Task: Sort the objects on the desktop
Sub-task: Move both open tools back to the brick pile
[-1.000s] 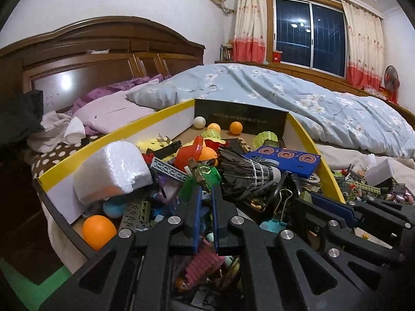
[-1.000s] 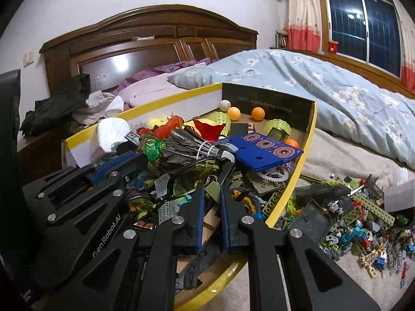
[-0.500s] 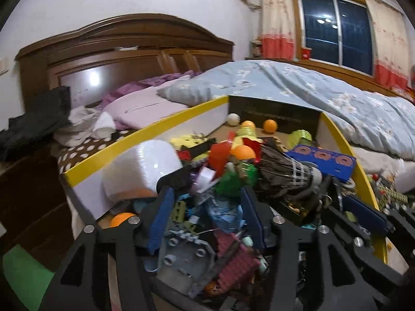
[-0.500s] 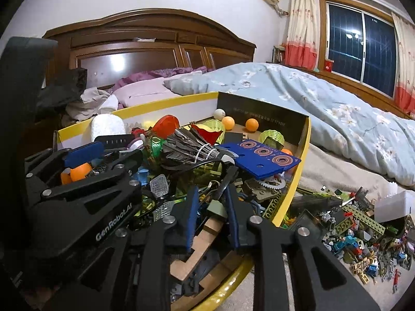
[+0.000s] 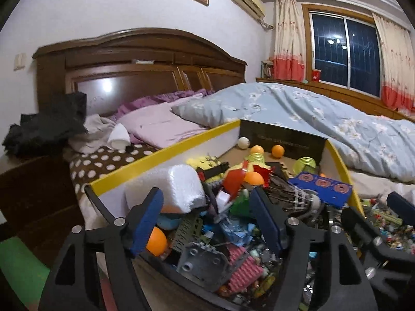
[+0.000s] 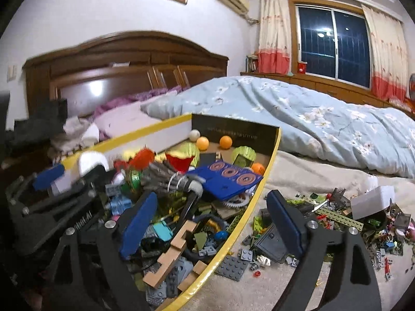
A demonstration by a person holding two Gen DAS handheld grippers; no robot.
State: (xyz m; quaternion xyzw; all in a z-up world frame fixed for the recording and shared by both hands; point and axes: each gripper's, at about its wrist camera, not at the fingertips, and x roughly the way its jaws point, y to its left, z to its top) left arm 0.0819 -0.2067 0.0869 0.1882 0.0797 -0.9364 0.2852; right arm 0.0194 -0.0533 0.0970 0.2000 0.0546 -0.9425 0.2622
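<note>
L gripper (image 5: 207,215) jaws wide apart, nothing held, over yellow-rimmed cardboard box (image 5: 166,153) heaped w/ toys; white foam block (image 5: 166,189) at 11 o'clock of it. R gripper (image 6: 212,212) likewise spread, empty, straddling box rim; loose bricks (image 6: 337,217) on bed at 3 o'clock.

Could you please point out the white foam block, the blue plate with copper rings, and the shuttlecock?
white foam block (image 5: 179,189), left wrist view, front face.
blue plate (image 6: 228,178), right wrist view, flat top.
shuttlecock (image 6: 162,177), right wrist view, feathers.
</note>
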